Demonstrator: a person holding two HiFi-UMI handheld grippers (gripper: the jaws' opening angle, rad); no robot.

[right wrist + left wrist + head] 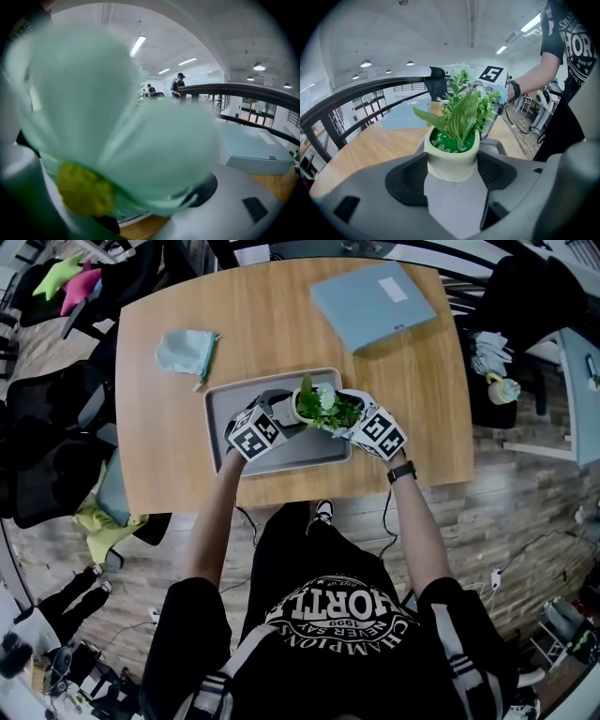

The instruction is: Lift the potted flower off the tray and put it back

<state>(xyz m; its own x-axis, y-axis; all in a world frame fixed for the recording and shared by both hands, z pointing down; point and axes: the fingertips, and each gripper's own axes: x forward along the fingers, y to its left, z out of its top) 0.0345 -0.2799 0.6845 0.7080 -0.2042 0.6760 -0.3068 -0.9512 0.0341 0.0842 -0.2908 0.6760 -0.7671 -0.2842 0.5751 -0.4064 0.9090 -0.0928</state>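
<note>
The potted flower (323, 409), a white pot with green leaves and pale blossoms, is over the grey tray (225, 404) at the table's middle. My left gripper (289, 416) reaches in from the left. In the left gripper view its dark pads (410, 180) press on both sides of the white pot (452, 159), so it is shut on it. Whether the pot's base rests on the tray is hidden. My right gripper (349, 418) sits against the plant's right side. A pale blossom (117, 122) right at the lens blocks the right gripper view, hiding its jaws.
On the wooden table (427, 418) a blue folder (373, 304) lies at the back right and a pale teal cloth (186, 351) at the back left. Black chairs (47, 427) with clothes stand left of the table. A cable runs down from the table's near edge.
</note>
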